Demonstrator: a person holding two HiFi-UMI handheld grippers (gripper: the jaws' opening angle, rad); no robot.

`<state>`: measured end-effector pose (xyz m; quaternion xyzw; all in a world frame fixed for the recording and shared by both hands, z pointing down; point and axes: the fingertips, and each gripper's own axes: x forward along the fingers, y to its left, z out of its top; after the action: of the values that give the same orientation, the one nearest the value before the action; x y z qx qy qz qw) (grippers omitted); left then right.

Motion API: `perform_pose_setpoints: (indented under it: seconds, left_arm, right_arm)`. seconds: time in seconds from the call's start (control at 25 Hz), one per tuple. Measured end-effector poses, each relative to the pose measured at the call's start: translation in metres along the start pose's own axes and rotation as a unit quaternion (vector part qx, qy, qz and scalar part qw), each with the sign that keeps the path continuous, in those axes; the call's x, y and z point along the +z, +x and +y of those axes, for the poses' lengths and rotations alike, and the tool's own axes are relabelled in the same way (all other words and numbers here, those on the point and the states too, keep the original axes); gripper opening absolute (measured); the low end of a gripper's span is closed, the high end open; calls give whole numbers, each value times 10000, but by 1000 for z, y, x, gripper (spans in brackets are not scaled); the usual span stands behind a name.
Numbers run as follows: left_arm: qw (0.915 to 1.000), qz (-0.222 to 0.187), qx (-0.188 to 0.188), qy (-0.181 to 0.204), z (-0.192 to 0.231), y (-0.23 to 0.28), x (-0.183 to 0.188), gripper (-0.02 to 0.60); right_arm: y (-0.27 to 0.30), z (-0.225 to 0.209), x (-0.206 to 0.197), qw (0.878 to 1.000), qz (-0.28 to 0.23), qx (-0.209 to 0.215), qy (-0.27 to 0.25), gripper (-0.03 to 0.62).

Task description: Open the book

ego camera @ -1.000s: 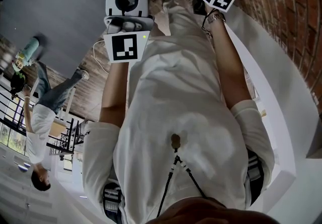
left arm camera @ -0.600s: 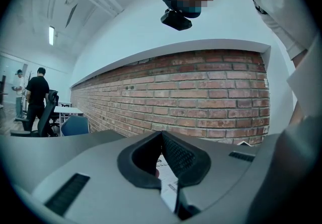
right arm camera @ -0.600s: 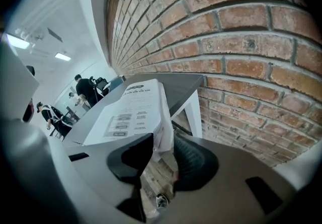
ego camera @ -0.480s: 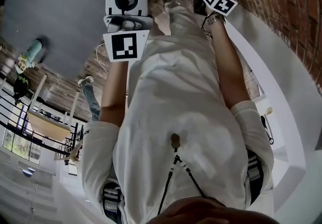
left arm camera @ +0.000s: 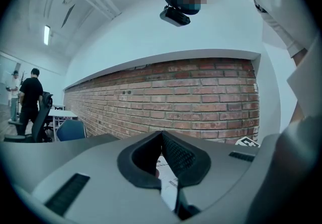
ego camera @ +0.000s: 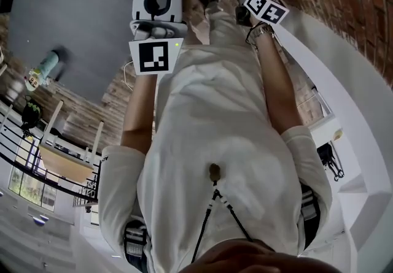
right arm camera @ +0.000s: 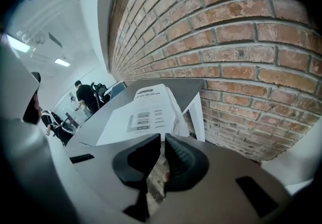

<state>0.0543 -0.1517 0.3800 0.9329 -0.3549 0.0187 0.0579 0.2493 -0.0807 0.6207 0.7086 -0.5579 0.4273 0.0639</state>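
The right claw (right arm camera: 164,138) is closing. Its black ribbed jaws have only a thin slit left between them, and nothing is in that slit. It tilts down toward the white printed book (right arm camera: 151,109) and is clear of it. The book lies flat on the grey table top (right arm camera: 188,89), along the table's edge nearest the red brick wall (right arm camera: 236,42), with its thick stack of page edges turned to the wall. Its upper face shows lines of print and small dark blocks. Whether that face is a cover or a page cannot be told. A white table side panel (right arm camera: 201,112) drops below that edge. Past the table's far end stands a person in black clothes (right arm camera: 83,94).

The left claw (left arm camera: 162,136) has its jaws together at the tips, with nothing showing between them. Behind the tips a strip of white printed paper (left arm camera: 168,188) shows through the gap, and what it belongs to is unclear. This claw points level at the brick wall. A blue chair (left arm camera: 70,130) and a standing figure in a black top (left arm camera: 31,98) are far off to the left.

In the head view both claws are raised in front of the person's white shirt (ego camera: 215,143). The left marker cube (ego camera: 156,57) and the right marker cube (ego camera: 265,7) are well apart.
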Motion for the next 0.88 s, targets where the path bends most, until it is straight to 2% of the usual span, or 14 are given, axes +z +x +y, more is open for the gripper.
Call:
perform_pose_setpoints:
  seconds: [0.2, 0.48, 0.88]
  left_arm:
    - [9999, -54, -123, 53, 9, -19, 7, 21]
    - [9995, -204, -216, 68, 18, -50, 23, 21]
    - [9990, -424, -4, 146, 53, -102, 54, 21]
  right_arm:
    - [-11, 43, -8, 9993, -46, 368, -110, 38]
    - [-33, 121, 5, 9937, -361, 818, -683, 35]
    - [-90, 243, 46, 9732, -1276, 1393, -1312, 37]
